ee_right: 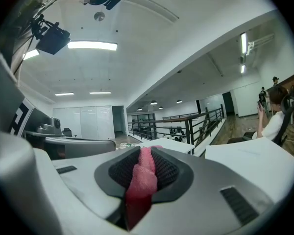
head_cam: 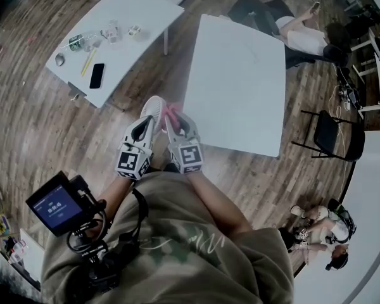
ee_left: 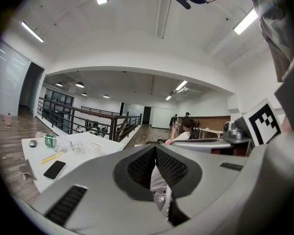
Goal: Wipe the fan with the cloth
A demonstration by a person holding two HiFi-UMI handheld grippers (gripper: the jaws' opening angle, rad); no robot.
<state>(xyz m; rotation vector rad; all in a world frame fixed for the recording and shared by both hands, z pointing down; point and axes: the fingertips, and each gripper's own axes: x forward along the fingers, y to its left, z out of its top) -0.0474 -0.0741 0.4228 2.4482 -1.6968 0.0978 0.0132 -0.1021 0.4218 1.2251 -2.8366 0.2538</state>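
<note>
In the head view both grippers are held side by side in front of my chest, just off the left edge of the big white table [head_cam: 240,87]. My left gripper [head_cam: 151,120] is shut on a small white fan [head_cam: 153,106], whose rounded top sticks out past the fingertips. In the left gripper view the fan's ribbed white body [ee_left: 159,180] is pinched between the dark pads. My right gripper [head_cam: 175,120] is shut on a pink cloth [head_cam: 172,111]. The cloth lies right beside the fan. In the right gripper view the cloth [ee_right: 143,177] fills the gap between the pads.
A second white table [head_cam: 123,18] at the upper left carries a black phone [head_cam: 97,75], a bottle [head_cam: 76,42] and small items. A seated person [head_cam: 291,30] is beyond the big table. A black chair [head_cam: 329,135] stands at the right, and another person [head_cam: 316,227] sits on the floor.
</note>
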